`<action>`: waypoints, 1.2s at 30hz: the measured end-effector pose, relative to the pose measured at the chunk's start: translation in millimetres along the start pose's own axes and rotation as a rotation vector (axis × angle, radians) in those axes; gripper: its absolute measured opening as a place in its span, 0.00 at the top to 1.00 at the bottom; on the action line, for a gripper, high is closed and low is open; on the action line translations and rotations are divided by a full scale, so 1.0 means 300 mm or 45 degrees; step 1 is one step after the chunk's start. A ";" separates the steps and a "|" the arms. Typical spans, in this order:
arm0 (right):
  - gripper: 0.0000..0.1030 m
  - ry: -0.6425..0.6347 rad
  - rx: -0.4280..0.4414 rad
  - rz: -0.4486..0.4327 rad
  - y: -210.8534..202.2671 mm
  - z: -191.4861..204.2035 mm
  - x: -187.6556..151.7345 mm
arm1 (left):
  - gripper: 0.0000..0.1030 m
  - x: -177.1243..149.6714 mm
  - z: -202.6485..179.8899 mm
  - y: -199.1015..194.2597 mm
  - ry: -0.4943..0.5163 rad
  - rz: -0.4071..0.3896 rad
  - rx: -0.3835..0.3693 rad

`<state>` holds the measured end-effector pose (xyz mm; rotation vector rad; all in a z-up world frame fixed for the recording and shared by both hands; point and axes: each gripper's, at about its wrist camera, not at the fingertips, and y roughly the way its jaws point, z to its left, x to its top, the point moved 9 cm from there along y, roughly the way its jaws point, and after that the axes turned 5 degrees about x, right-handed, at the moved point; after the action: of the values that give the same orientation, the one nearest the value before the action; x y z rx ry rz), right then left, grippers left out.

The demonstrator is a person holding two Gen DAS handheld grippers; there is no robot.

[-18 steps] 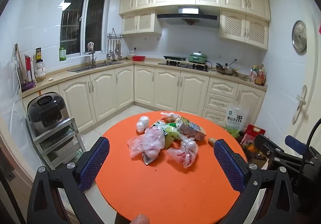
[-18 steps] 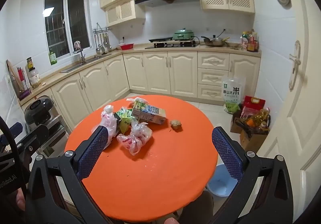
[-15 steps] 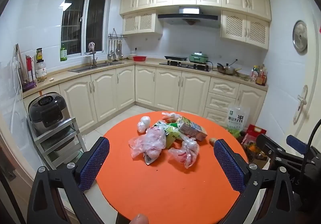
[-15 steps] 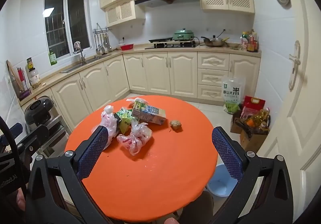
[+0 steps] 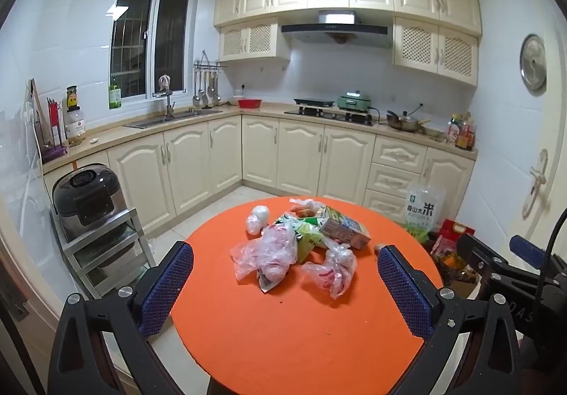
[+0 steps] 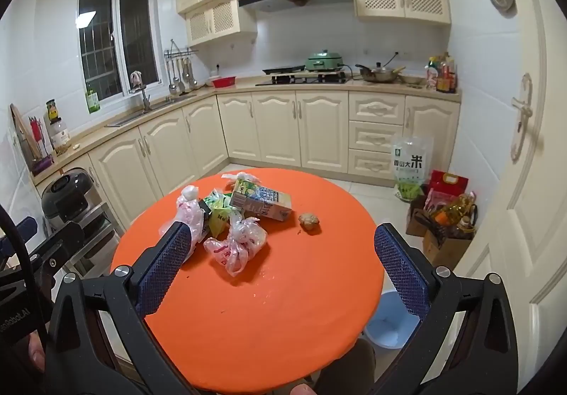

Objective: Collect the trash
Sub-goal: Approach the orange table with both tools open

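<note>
Both the left gripper (image 5: 285, 285) and right gripper (image 6: 283, 262) hover with jaws spread wide, empty. The trash pile (image 6: 230, 214) sits far-left on the orange counter (image 6: 283, 306) (bags look limp); a shallow pinch could probably tear plastic or scatter pieces.

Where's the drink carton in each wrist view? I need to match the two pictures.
Left wrist: the drink carton lies right of centre, at the far right of the trash pile, on the orange table.
Right wrist: the drink carton lies left of centre, at the pile's far side, left of the small brown lump.
Shared landmark: the green pot on the counter by the stove.
</note>
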<state>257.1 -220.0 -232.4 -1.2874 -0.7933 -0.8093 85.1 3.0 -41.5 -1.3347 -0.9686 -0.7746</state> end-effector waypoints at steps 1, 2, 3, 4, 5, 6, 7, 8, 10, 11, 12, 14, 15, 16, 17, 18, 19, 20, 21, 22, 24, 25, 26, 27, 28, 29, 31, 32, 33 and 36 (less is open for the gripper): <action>0.00 -0.001 -0.001 -0.004 0.000 -0.002 0.002 | 0.01 -0.001 -0.001 0.003 0.000 0.001 0.002; 0.00 -0.005 0.000 -0.007 0.004 0.007 0.001 | 0.01 -0.002 -0.004 0.005 -0.002 0.003 0.002; 0.00 -0.008 0.001 -0.010 0.005 0.010 0.003 | 0.01 -0.003 -0.006 0.008 -0.005 0.007 -0.006; 0.00 -0.010 0.001 -0.012 0.004 0.012 0.005 | 0.01 -0.005 -0.010 0.013 -0.009 0.011 -0.018; 0.00 -0.013 0.002 -0.014 0.003 0.014 0.006 | 0.01 -0.007 -0.014 0.014 -0.017 0.011 -0.037; 0.00 -0.013 0.004 -0.015 0.003 0.012 0.006 | 0.01 -0.008 -0.015 0.014 -0.021 0.010 -0.044; 0.00 -0.013 0.005 -0.014 0.004 0.011 0.005 | 0.01 -0.009 -0.019 0.015 -0.021 0.006 -0.054; 0.00 -0.013 0.006 -0.014 0.006 0.011 0.005 | 0.01 -0.009 -0.018 0.016 -0.019 0.003 -0.054; 0.00 -0.011 0.005 -0.013 0.009 0.012 0.004 | 0.01 -0.011 -0.018 0.018 -0.010 -0.006 -0.048; 0.00 -0.009 0.004 -0.011 0.012 0.011 0.004 | 0.01 -0.010 -0.016 0.020 -0.008 -0.008 -0.046; 0.00 -0.008 0.002 -0.011 0.014 0.009 0.004 | 0.01 -0.011 -0.019 0.025 -0.006 -0.009 -0.046; 0.00 -0.010 -0.007 -0.009 0.018 0.000 0.004 | 0.01 -0.010 -0.025 0.027 -0.004 -0.006 -0.050; 0.00 -0.011 -0.008 -0.007 0.021 -0.004 0.004 | 0.01 -0.012 -0.027 0.033 -0.004 -0.003 -0.052; 0.00 -0.012 -0.009 -0.004 0.027 -0.008 0.004 | 0.01 -0.012 -0.030 0.042 -0.003 0.001 -0.054; 0.00 -0.012 -0.010 -0.002 0.032 -0.012 0.002 | 0.01 -0.014 -0.034 0.048 -0.003 0.006 -0.057; 0.00 -0.011 -0.012 0.002 0.038 -0.015 0.002 | 0.01 -0.017 -0.038 0.058 -0.001 0.012 -0.058; 0.00 -0.011 -0.013 0.006 0.045 -0.020 0.002 | 0.01 -0.018 -0.041 0.067 0.001 0.017 -0.059; 0.00 -0.009 -0.015 0.010 0.052 -0.027 0.002 | 0.01 -0.020 -0.044 0.079 0.004 0.022 -0.059; 0.00 -0.008 -0.016 0.014 0.058 -0.028 0.005 | 0.01 -0.021 -0.048 0.087 0.006 0.026 -0.059; 0.00 -0.007 -0.015 0.017 0.066 -0.030 0.006 | 0.01 -0.018 -0.051 0.096 0.008 0.028 -0.059; 0.00 -0.008 -0.014 0.023 0.083 -0.040 0.008 | 0.01 -0.013 -0.059 0.114 0.011 0.030 -0.058; 0.00 -0.010 -0.014 0.025 0.090 -0.045 0.006 | 0.01 -0.014 -0.062 0.125 0.012 0.032 -0.056; 0.00 -0.012 -0.013 0.026 0.097 -0.048 0.004 | 0.01 -0.011 -0.070 0.137 0.012 0.033 -0.055; 0.00 -0.014 -0.012 0.030 0.106 -0.054 0.003 | 0.01 -0.012 -0.078 0.153 0.014 0.037 -0.056; 0.00 -0.013 -0.011 0.035 0.116 -0.065 0.001 | 0.01 -0.014 -0.083 0.169 0.016 0.044 -0.052; 0.00 -0.010 -0.009 0.042 0.128 -0.073 -0.001 | 0.01 -0.019 -0.091 0.185 0.019 0.050 -0.048; 0.00 -0.004 -0.004 0.057 0.153 -0.090 -0.006 | 0.01 -0.027 -0.105 0.215 0.026 0.067 -0.042; 0.00 -0.002 -0.003 0.067 0.168 -0.098 -0.010 | 0.01 -0.032 -0.112 0.236 0.029 0.079 -0.037; 0.00 0.000 -0.003 0.075 0.182 -0.104 -0.013 | 0.01 -0.038 -0.118 0.255 0.032 0.091 -0.033; 0.00 0.002 -0.005 0.108 0.233 -0.138 -0.024 | 0.01 -0.056 -0.145 0.314 0.042 0.134 -0.027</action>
<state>316.0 -253.5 -277.5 -1.3149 -0.7317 -0.7443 168.2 -31.6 -96.0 -1.3759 -0.8596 -0.7258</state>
